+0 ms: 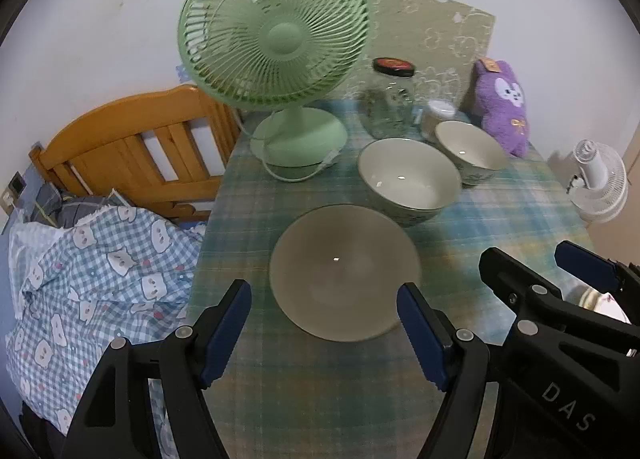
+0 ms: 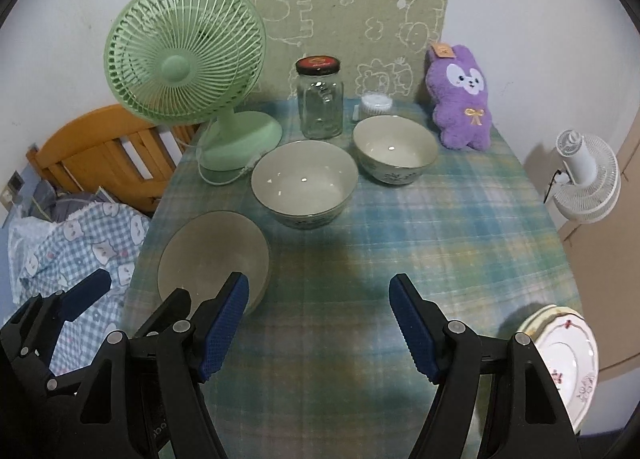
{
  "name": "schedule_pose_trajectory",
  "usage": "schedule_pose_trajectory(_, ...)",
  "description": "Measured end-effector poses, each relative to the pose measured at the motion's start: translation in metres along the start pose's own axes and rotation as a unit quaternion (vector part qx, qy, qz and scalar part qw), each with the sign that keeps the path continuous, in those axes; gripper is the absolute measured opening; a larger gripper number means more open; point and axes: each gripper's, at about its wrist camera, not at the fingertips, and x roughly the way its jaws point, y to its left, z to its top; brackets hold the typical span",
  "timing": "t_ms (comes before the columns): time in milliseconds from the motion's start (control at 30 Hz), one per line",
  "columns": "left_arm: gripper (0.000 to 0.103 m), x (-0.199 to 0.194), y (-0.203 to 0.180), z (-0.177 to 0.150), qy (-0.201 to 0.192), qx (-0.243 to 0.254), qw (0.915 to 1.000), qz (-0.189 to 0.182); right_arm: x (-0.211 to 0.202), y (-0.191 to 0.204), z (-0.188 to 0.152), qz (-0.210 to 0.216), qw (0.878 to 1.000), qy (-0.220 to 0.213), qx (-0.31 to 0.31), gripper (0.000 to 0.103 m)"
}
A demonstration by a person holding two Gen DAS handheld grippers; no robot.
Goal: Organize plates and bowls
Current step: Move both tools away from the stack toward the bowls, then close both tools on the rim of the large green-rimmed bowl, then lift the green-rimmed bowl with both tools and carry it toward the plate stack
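Both grippers open, nothing held. Left gripper [image 1: 324, 335] lines up over the frosted grey glass bowl [image 1: 344, 273] at near left of the plaid-clothed table [image 2: 440, 227]. Right gripper [image 2: 318, 327] hangs over bare cloth. Probably best to pinch the near rim squarely, lift level, clear the larger cream ceramic bowl [image 2: 304, 187] beyond.

The white letters "DAS" stand on the black body of the right gripper [image 1: 524, 271]; no other text is readable.
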Motion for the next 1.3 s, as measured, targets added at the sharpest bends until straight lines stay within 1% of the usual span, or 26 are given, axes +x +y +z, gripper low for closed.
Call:
schedule_pose_trajectory(67, 0.077, 0.008, 0.004, 0.001, 0.004, -0.001, 1.0000, 0.004, 0.009, 0.005, 0.002, -0.001, 1.000, 0.005, -0.003, 0.076)
schedule_pose_trajectory(267, 0.068, 0.035, 0.018, 0.001, 0.019, -0.009, 0.9997, 0.013, 0.035, 0.018, 0.004, -0.005, 1.000, 0.017, -0.012, 0.075)
schedule_pose_trajectory(367, 0.067, 0.046, 0.022, 0.002, 0.025, -0.015, 0.9994, 0.019, 0.047, 0.023, 0.005, 0.001, 1.000, 0.023, -0.007, 0.073)
schedule_pose_trajectory(433, 0.067, 0.054, 0.024, 0.002, 0.029, -0.016, 0.9992, 0.021, 0.055, 0.025, 0.005, 0.001, 1.000, 0.024, -0.006, 0.070)
schedule_pose_trajectory(600, 0.055, 0.070, 0.027, 0.002, 0.032, -0.020, 0.9984, 0.042, 0.074, 0.027, 0.005, -0.001, 0.999, 0.034, -0.001, 0.060)
schedule_pose_trajectory(633, 0.053, 0.072, 0.028, 0.002, 0.034, -0.022, 0.9984, 0.041, 0.076, 0.028, 0.005, -0.001, 0.999, 0.035, 0.000, 0.059)
schedule_pose_trajectory(700, 0.049, 0.079, 0.030, 0.002, 0.038, -0.025, 0.9983, 0.038, 0.083, 0.030, 0.006, 0.001, 0.999, 0.039, -0.001, 0.052)
schedule_pose_trajectory(767, 0.047, 0.084, 0.032, 0.003, 0.040, -0.027, 0.9982, 0.037, 0.088, 0.032, 0.006, -0.001, 0.999, 0.041, -0.002, 0.051)
schedule_pose_trajectory(833, 0.045, 0.089, 0.033, 0.003, 0.044, -0.027, 0.9981, 0.034, 0.094, 0.033, 0.007, 0.001, 0.999, 0.046, -0.001, 0.048)
schedule_pose_trajectory(900, 0.041, 0.095, 0.033, 0.003, 0.049, -0.025, 0.9979, 0.033, 0.099, 0.034, 0.008, 0.001, 0.999, 0.051, -0.001, 0.042)
schedule_pose_trajectory(933, 0.040, 0.097, 0.033, 0.003, 0.051, -0.024, 0.9979, 0.032, 0.102, 0.034, 0.008, 0.002, 0.999, 0.054, -0.001, 0.041)
schedule_pose_trajectory(1000, 0.036, 0.101, 0.033, 0.003, 0.054, -0.023, 0.9979, 0.027, 0.106, 0.035, 0.008, 0.004, 0.998, 0.059, -0.001, 0.037)
schedule_pose_trajectory(1033, 0.035, 0.102, 0.034, 0.003, 0.054, -0.024, 0.9980, 0.023, 0.108, 0.036, 0.008, 0.007, 0.998, 0.060, 0.000, 0.036)
schedule_pose_trajectory(1067, 0.033, 0.104, 0.034, 0.003, 0.056, -0.025, 0.9979, 0.020, 0.109, 0.036, 0.008, 0.008, 0.998, 0.061, 0.000, 0.032)
schedule_pose_trajectory(1100, 0.031, 0.105, 0.033, 0.004, 0.057, -0.022, 0.9979, 0.021, 0.111, 0.038, 0.009, 0.009, 0.998, 0.065, -0.002, 0.024)
schedule_pose_trajectory(1133, 0.030, 0.106, 0.032, 0.004, 0.057, -0.021, 0.9979, 0.023, 0.113, 0.038, 0.009, 0.010, 0.998, 0.068, -0.003, 0.020)
schedule_pose_trajectory(1167, 0.027, 0.108, 0.032, 0.004, 0.059, -0.019, 0.9979, 0.022, 0.115, 0.039, 0.009, 0.011, 0.997, 0.070, -0.002, 0.019)
schedule_pose_trajectory(1300, 0.021, 0.113, 0.032, 0.005, 0.069, -0.017, 0.9974, 0.013, 0.119, 0.039, 0.008, 0.015, 0.997, 0.074, 0.002, 0.018)
